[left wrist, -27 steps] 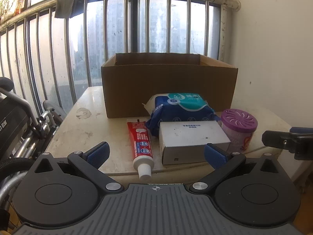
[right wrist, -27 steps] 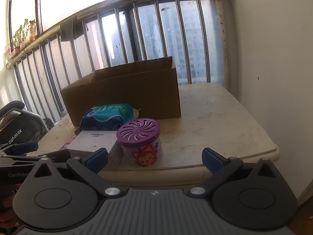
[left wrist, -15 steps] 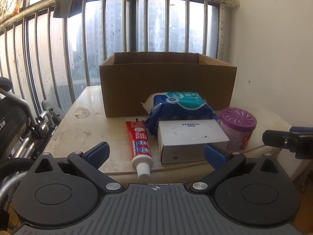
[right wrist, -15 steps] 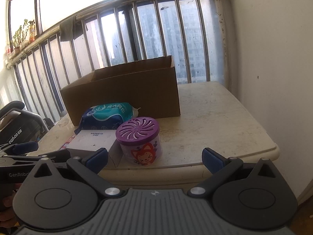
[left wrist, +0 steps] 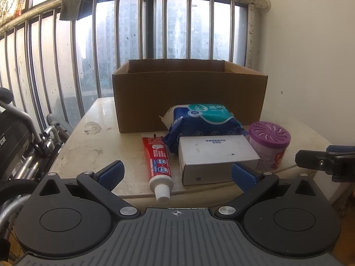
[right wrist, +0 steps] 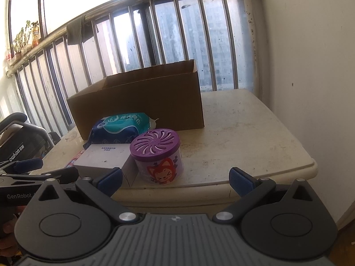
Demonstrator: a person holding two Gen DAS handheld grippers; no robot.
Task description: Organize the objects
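Note:
An open cardboard box stands at the back of a cream table. In front of it lie a blue-green wipes pack, a white carton, a red toothpaste tube and a purple-lidded air freshener jar. My left gripper is open and empty at the table's front edge, facing the toothpaste and carton. My right gripper is open and empty, just in front of the jar.
A metal railing with glass runs behind the table. A white wall stands on the right. A folded wheelchair sits left of the table. The right gripper's finger shows at the left view's right edge.
Both grippers have edged slightly closer to the table and its objects. Nothing was grasped or moved.

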